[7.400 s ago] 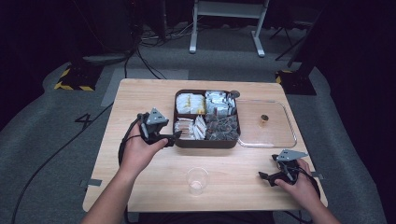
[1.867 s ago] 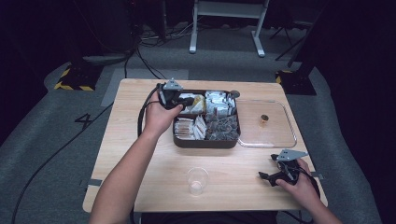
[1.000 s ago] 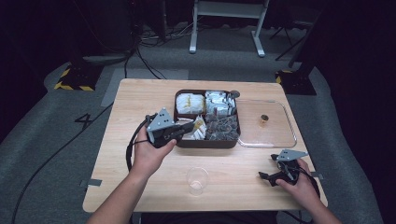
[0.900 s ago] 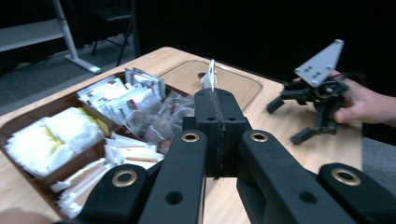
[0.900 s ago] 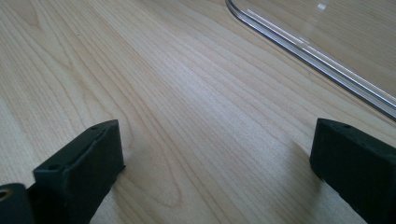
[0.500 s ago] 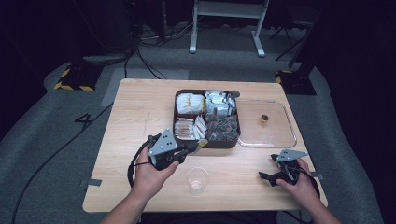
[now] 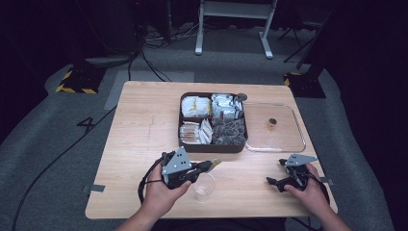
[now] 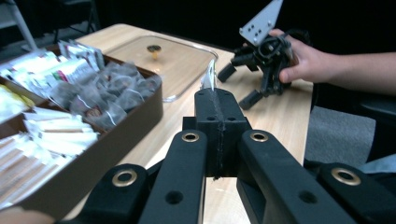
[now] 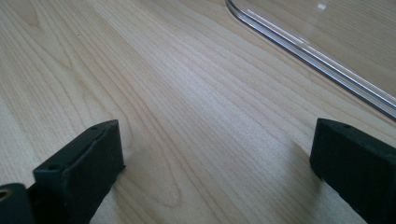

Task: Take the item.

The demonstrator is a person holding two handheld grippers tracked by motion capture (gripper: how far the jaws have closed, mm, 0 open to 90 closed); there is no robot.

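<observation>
Leftmost, bare table (image 7: 139,125) lies open. Next, the left gripper (image 7: 208,166) pinches a sachet (image 7: 214,163) above the clear cup (image 7: 204,186), near the front edge; its own view shows the sachet (image 8: 208,77) edge-on. Rightward, the right gripper (image 7: 275,174) rests wide apart beside the glass lid (image 9: 327,51).

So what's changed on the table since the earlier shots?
The left hand-held gripper reached into the far left compartment of the brown box, shut on a small packet, and carried it back toward the person, above the clear cup. The right hand-held gripper, open on the table, the box and the clear lid stayed put.
</observation>
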